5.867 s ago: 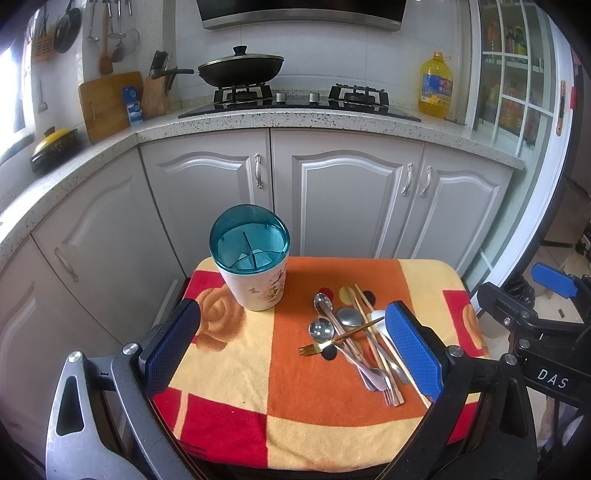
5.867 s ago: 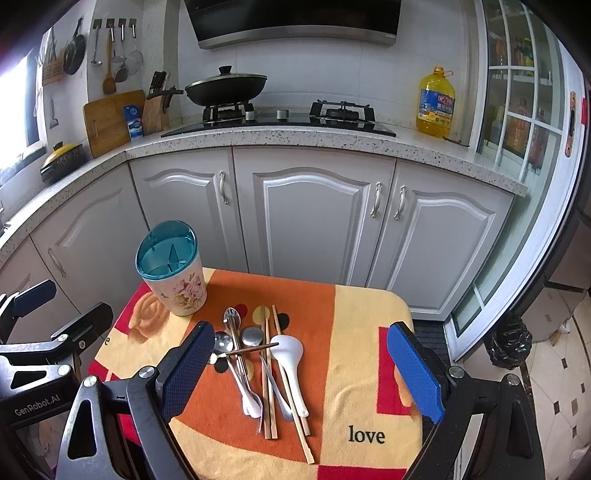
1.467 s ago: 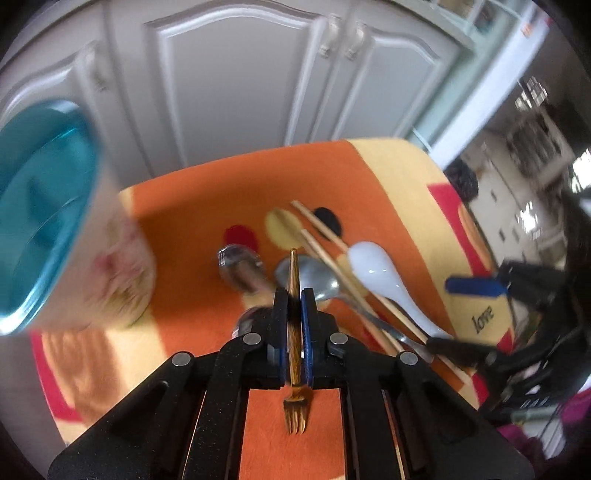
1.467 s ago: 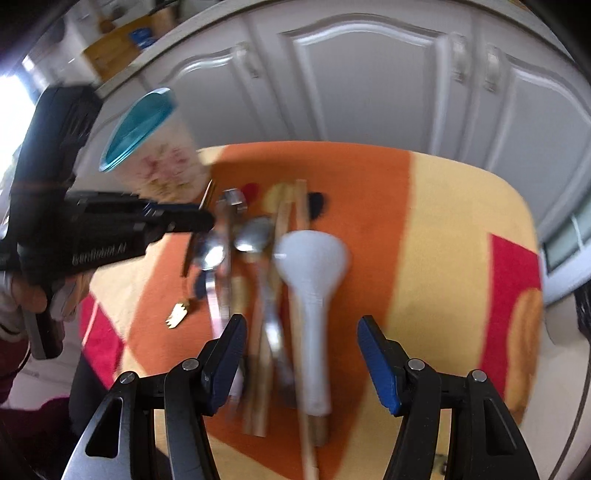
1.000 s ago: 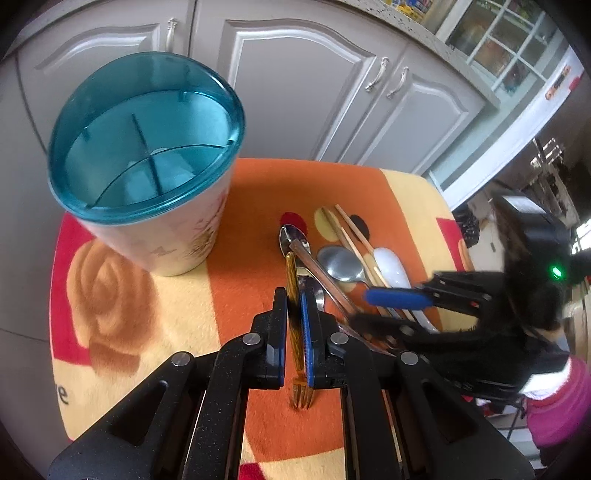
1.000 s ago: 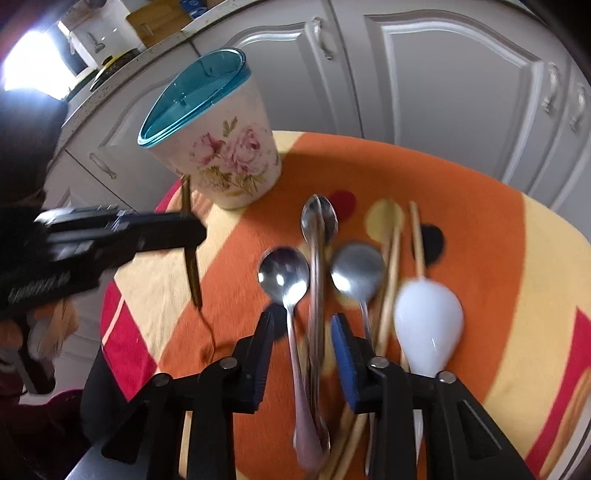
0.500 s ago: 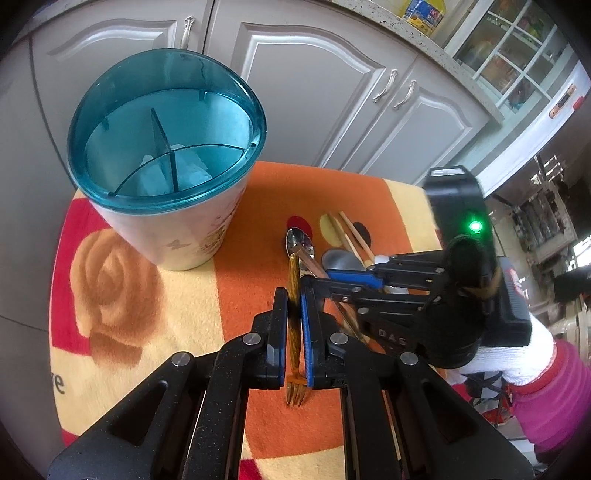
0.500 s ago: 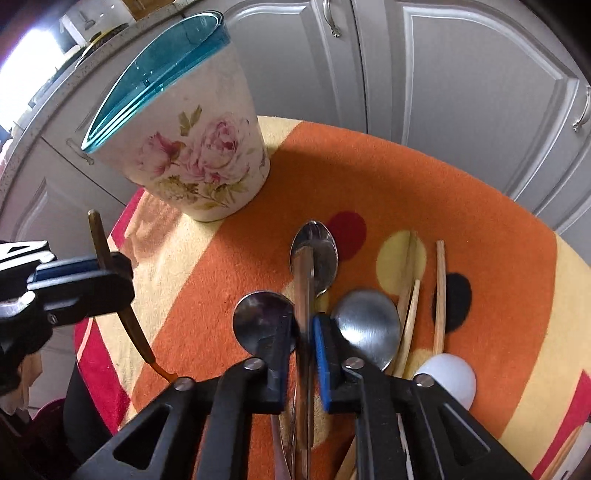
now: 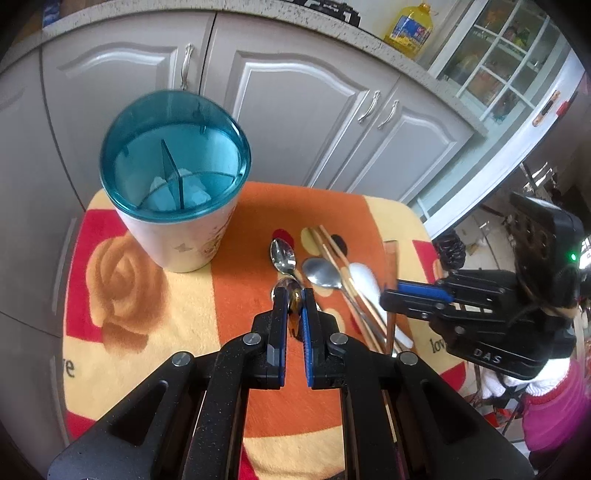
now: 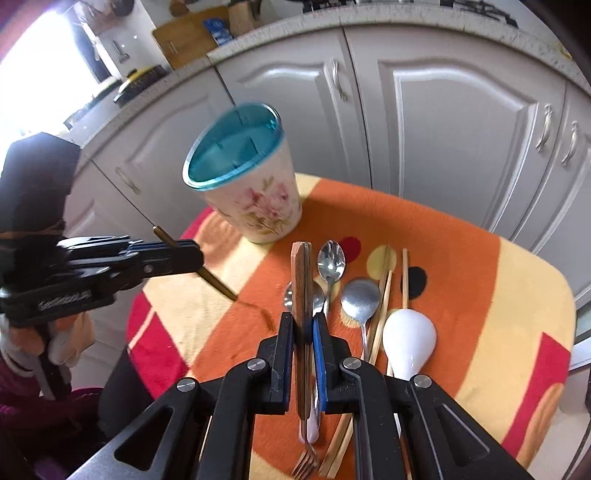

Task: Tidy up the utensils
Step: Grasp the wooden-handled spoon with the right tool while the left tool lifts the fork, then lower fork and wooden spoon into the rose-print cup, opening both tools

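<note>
A floral utensil holder (image 9: pixel 177 206) with a teal divided rim stands at the back left of the cloth-covered table (image 9: pixel 129 314); it also shows in the right wrist view (image 10: pixel 251 192). My left gripper (image 9: pixel 294 314) is shut on a gold fork (image 10: pixel 218 282), held above the cloth in front of the holder. My right gripper (image 10: pixel 303 332) is shut on a wood-handled fork (image 10: pixel 300 295), lifted above the pile. Spoons (image 10: pixel 330 262), chopsticks (image 10: pixel 382 302) and a white spoon (image 10: pixel 408 339) lie on the cloth.
Grey kitchen cabinets (image 9: pixel 295 110) stand close behind the table. The counter (image 10: pixel 177 66) above holds a cutting board. A yellow oil bottle (image 9: pixel 410 29) stands at the back right.
My right gripper closed on the wood-handled fork and lifted it off the pile. My left gripper tilted the gold fork, its handle end pointing at me.
</note>
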`<state>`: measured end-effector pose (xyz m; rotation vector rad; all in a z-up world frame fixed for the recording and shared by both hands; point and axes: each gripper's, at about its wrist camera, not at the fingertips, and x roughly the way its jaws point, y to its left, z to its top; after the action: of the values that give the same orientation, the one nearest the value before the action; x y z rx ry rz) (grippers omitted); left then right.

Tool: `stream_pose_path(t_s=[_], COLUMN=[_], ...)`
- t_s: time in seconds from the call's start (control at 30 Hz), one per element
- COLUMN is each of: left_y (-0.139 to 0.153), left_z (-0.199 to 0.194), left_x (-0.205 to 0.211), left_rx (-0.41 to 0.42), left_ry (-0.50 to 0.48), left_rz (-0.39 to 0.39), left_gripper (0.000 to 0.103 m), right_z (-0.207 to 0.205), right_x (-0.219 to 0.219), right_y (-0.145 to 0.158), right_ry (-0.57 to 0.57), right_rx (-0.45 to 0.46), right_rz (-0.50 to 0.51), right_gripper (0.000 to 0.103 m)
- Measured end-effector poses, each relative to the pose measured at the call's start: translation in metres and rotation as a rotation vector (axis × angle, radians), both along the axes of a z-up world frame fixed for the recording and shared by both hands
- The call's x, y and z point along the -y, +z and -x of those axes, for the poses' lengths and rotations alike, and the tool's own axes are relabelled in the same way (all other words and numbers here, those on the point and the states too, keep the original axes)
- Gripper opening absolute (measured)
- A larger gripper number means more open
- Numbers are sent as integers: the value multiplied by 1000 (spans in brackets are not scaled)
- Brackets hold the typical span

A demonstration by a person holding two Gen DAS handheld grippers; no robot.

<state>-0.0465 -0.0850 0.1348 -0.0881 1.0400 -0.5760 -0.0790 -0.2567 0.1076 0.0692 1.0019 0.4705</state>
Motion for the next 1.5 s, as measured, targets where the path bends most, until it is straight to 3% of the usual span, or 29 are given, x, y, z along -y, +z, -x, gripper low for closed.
stream_pose_path(t_s=[0.37,0.7,0.9,1.03,1.27,1.5], left_y=[63,123,114,95,60,45], left_z=[3,-48,-89,-112,-127,-132], left_x=[-19,-54,-65,-69,-63,-64], left_rx=[98,242,260,220,152,122], left_ry=[27,163,228,249,237,245], left_rz=[33,20,-42,-63,-98,-99], left_gripper=[6,6,6,5,6,5], right_z=[21,-32,-80,-114,-148,-156], right_x=[-12,-46,-67,-80,-88,-85], right_y=[65,154,178,167,130,131], right_ry=[21,59,54,53,69,67], right_rx=[166,340,401,389,316,318], right_rz=[-7,-38,-15,25,9,8], right_gripper=[9,9,9,9,9,9])
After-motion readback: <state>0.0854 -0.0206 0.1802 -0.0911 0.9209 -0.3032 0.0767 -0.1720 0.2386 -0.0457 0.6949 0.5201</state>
